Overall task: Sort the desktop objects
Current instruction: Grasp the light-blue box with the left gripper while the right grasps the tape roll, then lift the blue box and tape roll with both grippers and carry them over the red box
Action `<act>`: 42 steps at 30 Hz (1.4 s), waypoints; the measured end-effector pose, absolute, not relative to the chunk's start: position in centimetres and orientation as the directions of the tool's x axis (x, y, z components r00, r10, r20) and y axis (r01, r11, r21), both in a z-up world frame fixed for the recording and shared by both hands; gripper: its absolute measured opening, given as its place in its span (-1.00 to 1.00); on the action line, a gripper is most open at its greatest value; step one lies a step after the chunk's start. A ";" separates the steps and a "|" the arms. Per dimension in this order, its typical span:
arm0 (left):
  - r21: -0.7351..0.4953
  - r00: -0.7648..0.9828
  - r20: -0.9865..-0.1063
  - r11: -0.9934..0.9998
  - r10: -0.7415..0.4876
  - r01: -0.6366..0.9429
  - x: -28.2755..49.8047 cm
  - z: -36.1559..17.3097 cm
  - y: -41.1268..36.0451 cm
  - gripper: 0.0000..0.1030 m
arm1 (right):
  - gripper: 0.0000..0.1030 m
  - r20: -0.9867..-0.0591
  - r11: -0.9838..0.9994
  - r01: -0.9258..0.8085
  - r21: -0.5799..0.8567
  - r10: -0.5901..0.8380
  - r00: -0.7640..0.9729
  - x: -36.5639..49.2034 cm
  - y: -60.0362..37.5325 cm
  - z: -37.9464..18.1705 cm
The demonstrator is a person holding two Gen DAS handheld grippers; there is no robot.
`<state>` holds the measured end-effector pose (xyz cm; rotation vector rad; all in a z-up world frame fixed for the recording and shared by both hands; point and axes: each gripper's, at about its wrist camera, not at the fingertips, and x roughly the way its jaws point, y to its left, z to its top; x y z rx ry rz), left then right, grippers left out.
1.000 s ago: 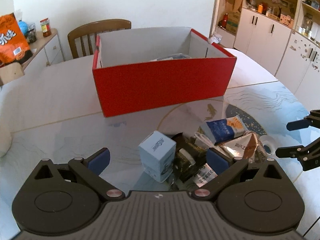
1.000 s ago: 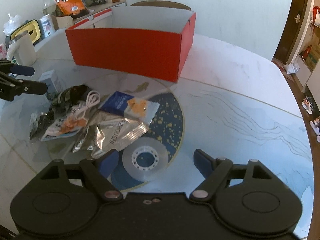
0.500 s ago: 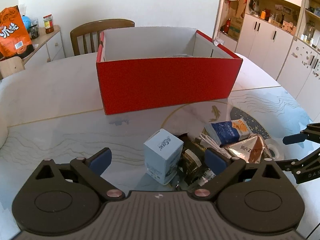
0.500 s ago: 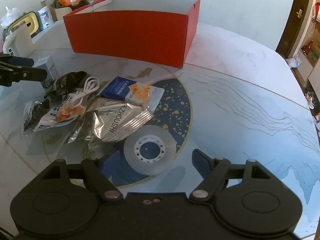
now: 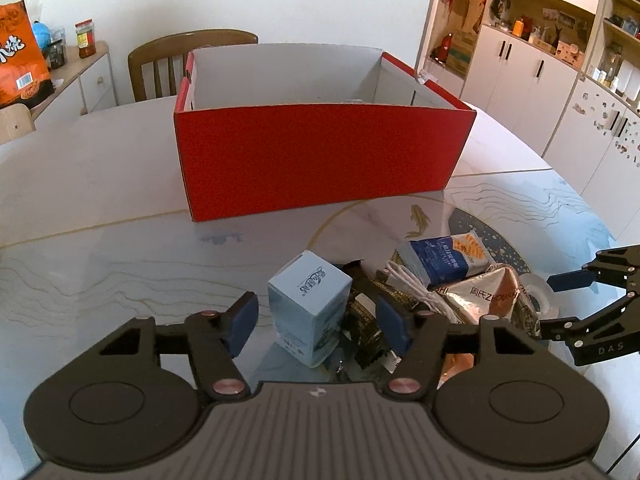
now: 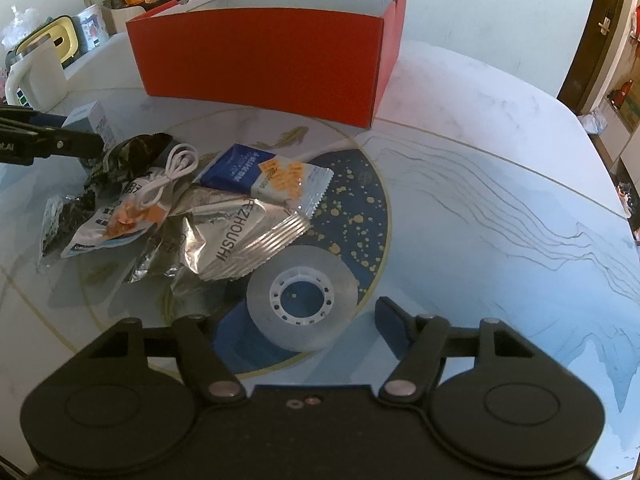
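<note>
- My left gripper (image 5: 318, 322) has just been closing its jaws around the small pale-blue carton (image 5: 308, 306); the carton stands upright between the blue pads, but I see a gap on each side — not gripped.
- My right gripper (image 6: 308, 322) has also just been closing its jaws, and they straddle the roll of clear tape (image 6: 302, 298), which lies flat on the counter (image 6: 500, 208). The right pad stands clear of the roll; the left pad is hidden behind it, so I read no grip.
- Just beyond the tape lies a heap of snack packets: a silver foil bag (image 6: 236, 240), a blue-and-white wafer packet (image 6: 268, 178), a coiled white cable (image 6: 168, 178) and dark wrappers (image 6: 128, 154) beside the carton.
- Farther back on the counter sits the open red box (image 5: 320, 160) — well apart from the heap.
- A wooden chair (image 5: 176, 60) stands behind the box.
</note>
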<state>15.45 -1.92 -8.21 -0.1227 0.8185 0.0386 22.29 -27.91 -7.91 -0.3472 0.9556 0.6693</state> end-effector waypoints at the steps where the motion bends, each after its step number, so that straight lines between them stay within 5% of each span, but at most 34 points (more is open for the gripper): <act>1: -0.094 0.683 -0.731 0.992 -0.012 -0.083 15.5 -8.2 -1.9 0.22 | 0.33 -0.839 0.749 -0.663 0.016 0.371 0.399 22.3 -27.9 -7.9; 11: -0.088 0.679 -0.734 0.992 -0.005 -0.088 15.6 -8.3 -1.7 -0.19 | 0.16 -0.833 0.739 -0.674 0.015 0.382 0.400 22.5 -27.6 -7.9; 42: -0.087 0.706 -0.708 0.990 0.019 -0.115 15.2 -6.5 -2.3 -0.27 | 0.12 -0.808 0.739 -0.673 -0.007 0.393 0.439 23.4 -29.0 -6.3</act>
